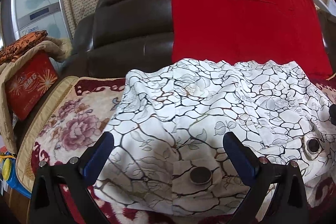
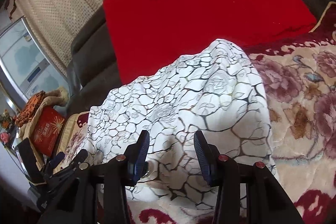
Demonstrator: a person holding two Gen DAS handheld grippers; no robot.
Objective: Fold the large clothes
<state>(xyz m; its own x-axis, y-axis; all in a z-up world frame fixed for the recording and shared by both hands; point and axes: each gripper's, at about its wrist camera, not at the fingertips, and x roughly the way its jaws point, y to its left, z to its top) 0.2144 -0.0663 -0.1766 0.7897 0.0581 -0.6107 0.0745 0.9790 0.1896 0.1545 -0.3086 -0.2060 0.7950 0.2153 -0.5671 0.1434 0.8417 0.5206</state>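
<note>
Left wrist view: left gripper [image 1: 168, 140] with its blue-padded fingers [image 1: 100, 152] spread wide apart, nothing between them. Directly ahead of and beneath the fingers lies the white patterned garment [image 1: 210, 106], dark vein-like print, bunched into a folded heap on the floral blanket [image 1: 71, 119]. One large round button [image 1: 200, 175] sits between the fingers, close to the camera; a second button [image 1: 313, 146] lies off to the right, past the right finger. Beyond the garment: red cloth [image 1: 241, 20] draped over the dark leather sofa back [image 1: 134, 24]. Far left: a red box [image 1: 29, 85] with tan and orange fabric around it.

Right wrist view: right gripper [image 2: 171, 144] with fingers also apart, narrower gap than the left; garment [image 2: 189, 98] runs under and ahead of them, whether pads touch cloth cannot be told. A metallic button partly shows just inside the left finger. Floral blanket [image 2: 304, 98] extends to the right of the gripper, red cloth [image 2: 199, 3] ahead. The left gripper [image 2: 69, 163] is visible low left, at the garment's far edge; red box [image 2: 47, 129] behind it.
</note>
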